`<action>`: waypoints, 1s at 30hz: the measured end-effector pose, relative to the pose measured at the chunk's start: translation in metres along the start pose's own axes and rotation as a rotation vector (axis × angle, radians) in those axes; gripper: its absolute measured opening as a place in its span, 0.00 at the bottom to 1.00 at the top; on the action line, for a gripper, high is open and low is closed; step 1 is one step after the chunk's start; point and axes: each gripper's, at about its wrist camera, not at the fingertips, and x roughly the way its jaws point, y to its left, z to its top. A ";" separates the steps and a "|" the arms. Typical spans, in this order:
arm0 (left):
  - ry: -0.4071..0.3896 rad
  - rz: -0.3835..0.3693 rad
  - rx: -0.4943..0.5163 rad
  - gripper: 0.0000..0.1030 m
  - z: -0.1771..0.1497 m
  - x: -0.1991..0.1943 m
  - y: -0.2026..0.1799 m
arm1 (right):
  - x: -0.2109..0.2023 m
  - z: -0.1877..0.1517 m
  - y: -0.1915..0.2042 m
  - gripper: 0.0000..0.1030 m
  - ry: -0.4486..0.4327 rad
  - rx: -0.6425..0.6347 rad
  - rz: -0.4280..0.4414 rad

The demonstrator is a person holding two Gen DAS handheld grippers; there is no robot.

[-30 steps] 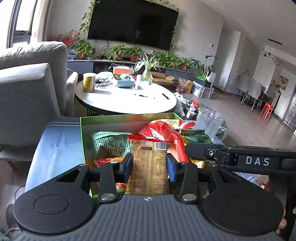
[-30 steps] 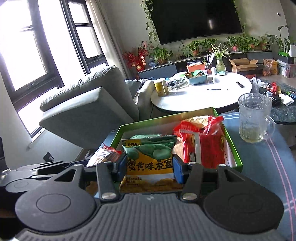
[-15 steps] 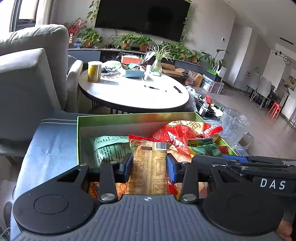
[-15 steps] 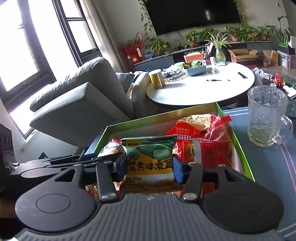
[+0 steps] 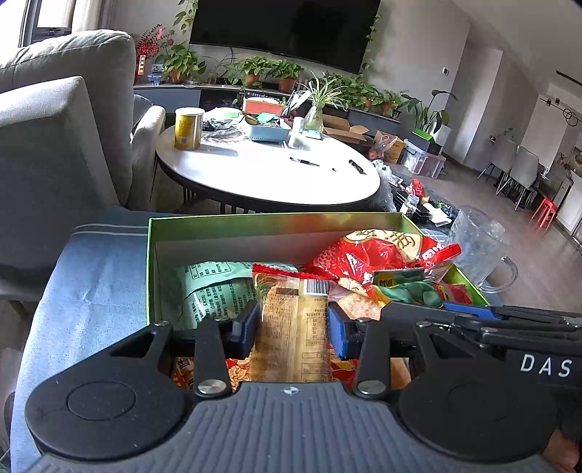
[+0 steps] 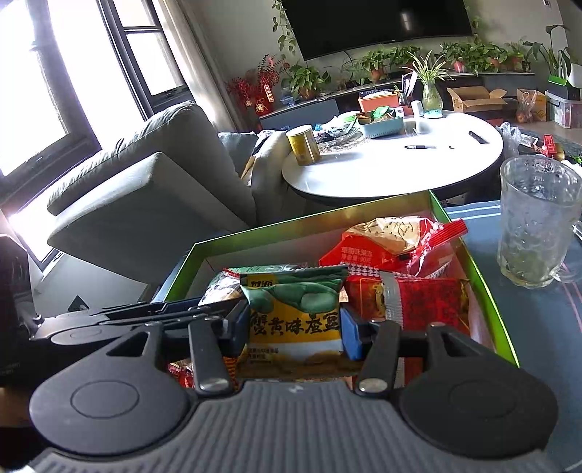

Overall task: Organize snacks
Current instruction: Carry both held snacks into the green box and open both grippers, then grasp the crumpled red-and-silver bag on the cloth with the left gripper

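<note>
Both your grippers angle down over the green box [image 5: 276, 222]: left gripper [image 5: 293, 324] fingers loosening on the tan packet [image 5: 291, 327], right gripper [image 6: 293, 327] fingers clamping the yellow-green packet [image 6: 294, 320].

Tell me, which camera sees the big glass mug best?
The right wrist view. There the glass mug stands whole and close on the blue cloth, right of the green box. In the left wrist view it sits small and blurry at the right, behind the box.

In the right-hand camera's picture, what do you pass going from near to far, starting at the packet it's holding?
Yellow and green snack packet → red strawberry-flavour bag → green box's far wall → white round table → wall television.
</note>
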 end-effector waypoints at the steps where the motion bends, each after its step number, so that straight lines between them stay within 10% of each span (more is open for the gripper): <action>1: -0.001 0.000 0.001 0.39 0.000 0.000 0.000 | 0.000 0.001 0.000 0.64 -0.003 0.001 -0.005; 5: -0.014 0.001 0.000 0.53 0.001 -0.005 0.001 | -0.004 0.002 -0.001 0.64 -0.016 0.007 -0.008; 30: -0.072 0.031 0.030 0.64 -0.041 -0.093 0.001 | -0.061 -0.016 -0.002 0.74 -0.066 0.053 -0.015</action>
